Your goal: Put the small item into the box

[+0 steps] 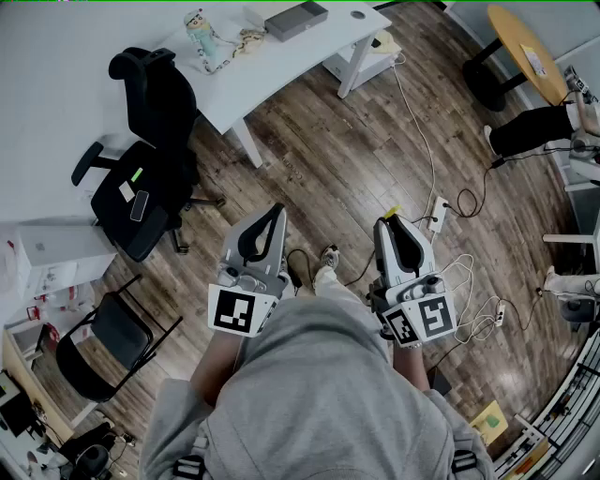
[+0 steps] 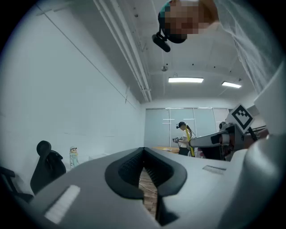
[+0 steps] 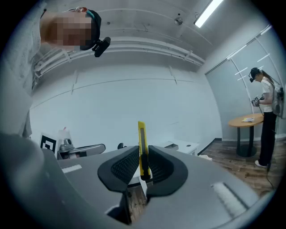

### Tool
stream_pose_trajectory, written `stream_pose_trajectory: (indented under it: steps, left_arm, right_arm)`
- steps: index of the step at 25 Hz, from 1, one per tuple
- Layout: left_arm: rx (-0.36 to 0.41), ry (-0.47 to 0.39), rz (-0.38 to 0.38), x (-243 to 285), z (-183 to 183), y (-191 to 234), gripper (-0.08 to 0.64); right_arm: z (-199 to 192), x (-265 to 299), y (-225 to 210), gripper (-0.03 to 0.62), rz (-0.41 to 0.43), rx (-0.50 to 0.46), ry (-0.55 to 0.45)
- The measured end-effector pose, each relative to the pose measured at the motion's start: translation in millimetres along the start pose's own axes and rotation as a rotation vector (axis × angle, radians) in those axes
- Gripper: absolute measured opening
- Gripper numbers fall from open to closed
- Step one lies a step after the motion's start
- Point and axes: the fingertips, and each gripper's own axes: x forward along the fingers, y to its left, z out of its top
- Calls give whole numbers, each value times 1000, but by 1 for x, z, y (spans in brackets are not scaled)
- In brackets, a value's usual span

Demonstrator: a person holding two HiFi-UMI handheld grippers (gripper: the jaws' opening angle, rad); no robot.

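Right gripper view: your right gripper's point(image 3: 143, 152) fingers pinch only the yellow utility knife's point(image 3: 141, 134) lower end, well apart from the box point(image 1: 295, 19), so it may pivot loose in carrying; your left gripper's point(image 2: 144, 152) fingers sit together, empty.

Utility knife point(image 3: 141, 134) is showing yellow; right gripper point(image 3: 143, 151) is presenting grey with black pads point(image 3: 123, 166); its marker cube point(image 1: 422, 319) is displaying black-and-white squares.

The head camera looks steeply down over the person's shoulders onto the left gripper point(image 1: 277, 212), right gripper point(image 1: 386, 225) and wood floor point(image 1: 356, 141). Each gripper camera sits close behind its own jaws, facing level across the room. Each catches the other gripper (at its edge) and, seemingly, the same far standing person point(image 2: 182, 138).
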Motion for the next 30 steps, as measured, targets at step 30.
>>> stream_pose_trajectory:
  steps: [30]
  left_arm:
    - [18, -29, -28, -48, 7, 68, 3]
  right_arm:
    - [-12, 23, 69, 81, -51, 12, -46]
